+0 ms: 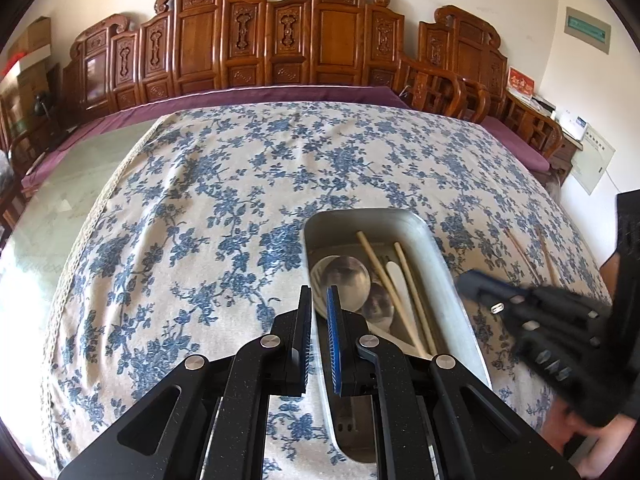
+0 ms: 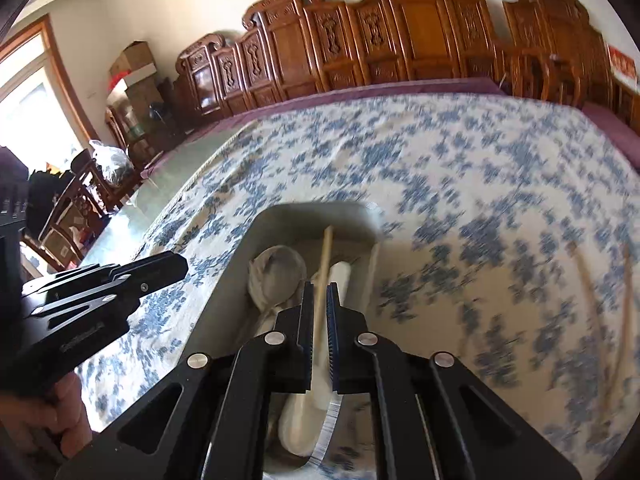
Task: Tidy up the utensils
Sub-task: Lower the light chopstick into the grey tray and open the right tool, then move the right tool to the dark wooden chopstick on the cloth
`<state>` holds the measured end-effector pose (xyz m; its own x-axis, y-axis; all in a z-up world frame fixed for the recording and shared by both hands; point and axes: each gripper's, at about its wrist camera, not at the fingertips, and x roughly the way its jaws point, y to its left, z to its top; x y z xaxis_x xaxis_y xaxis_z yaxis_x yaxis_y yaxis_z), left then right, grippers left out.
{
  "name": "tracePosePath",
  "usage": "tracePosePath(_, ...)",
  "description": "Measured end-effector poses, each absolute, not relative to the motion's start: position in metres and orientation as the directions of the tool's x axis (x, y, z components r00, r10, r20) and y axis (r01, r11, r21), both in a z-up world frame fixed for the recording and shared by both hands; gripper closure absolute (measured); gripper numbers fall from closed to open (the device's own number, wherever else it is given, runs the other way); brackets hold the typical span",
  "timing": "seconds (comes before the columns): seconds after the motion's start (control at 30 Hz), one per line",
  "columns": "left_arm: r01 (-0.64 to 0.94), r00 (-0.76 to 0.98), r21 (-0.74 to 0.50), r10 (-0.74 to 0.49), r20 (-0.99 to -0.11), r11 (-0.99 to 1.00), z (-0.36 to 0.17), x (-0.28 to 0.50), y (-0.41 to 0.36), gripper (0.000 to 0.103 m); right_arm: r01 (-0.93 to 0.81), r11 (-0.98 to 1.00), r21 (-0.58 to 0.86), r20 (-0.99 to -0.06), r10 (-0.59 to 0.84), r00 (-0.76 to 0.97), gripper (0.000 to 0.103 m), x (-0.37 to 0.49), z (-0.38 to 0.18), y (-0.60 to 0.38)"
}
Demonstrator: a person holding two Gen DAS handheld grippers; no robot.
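**A:** So where are we at? The rectangular metal tray on the blue-floral tablecloth holds a shiny steel ladle, a white spoon and a pair of pale wooden chopsticks. What's left out?

**B:** Two more wooden chopsticks, loose on the cloth toward the tabletop's right edge, just beyond the tray's right wall. They lie roughly along the tray's long axis, running away from the camera.

**A:** Which arm gets them?

**B:** I'd say the right tongs. In its own view it hangs over the tray's near end, and the loose pair sits off to its right. The left tongs is at the tray's left wall, with the whole tray between it and them.

**A:** Are they holding anything?

**B:** Nope. Both have a narrow gap between the pads, and nothing is clamped. The chopstick seen through the right gap looks to be lying in the tray. The right view is blurry though.
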<state>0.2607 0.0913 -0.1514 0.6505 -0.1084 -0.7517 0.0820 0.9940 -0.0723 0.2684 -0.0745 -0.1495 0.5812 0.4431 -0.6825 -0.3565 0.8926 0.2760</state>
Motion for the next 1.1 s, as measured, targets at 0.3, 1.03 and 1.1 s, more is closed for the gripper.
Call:
tracePosePath(0.3, 0.131, 0.664, -0.055, -0.129, -0.736, 0.99, -0.147, 0.254, 0.056, 0.07, -0.321, 0.939, 0.125, -0.697, 0.313, 0.645, 0.094, 0.264, -0.136, -0.169)
tracePosePath(1.03, 0.215, 0.679, 0.021, -0.134, -0.722, 0.976, -0.143, 0.237, -0.023, 0.042, -0.12, 0.988, 0.098, -0.791, 0.15, 0.594, 0.072, 0.292, -0.201, -0.29)
tracePosePath(1.1, 0.22, 0.674, 0.017, -0.139, -0.726, 0.975, -0.145, 0.237, -0.03, 0.042, -0.112, 0.988, 0.106, -0.809, 0.151, 0.568, 0.071, 0.294, -0.209, -0.289)
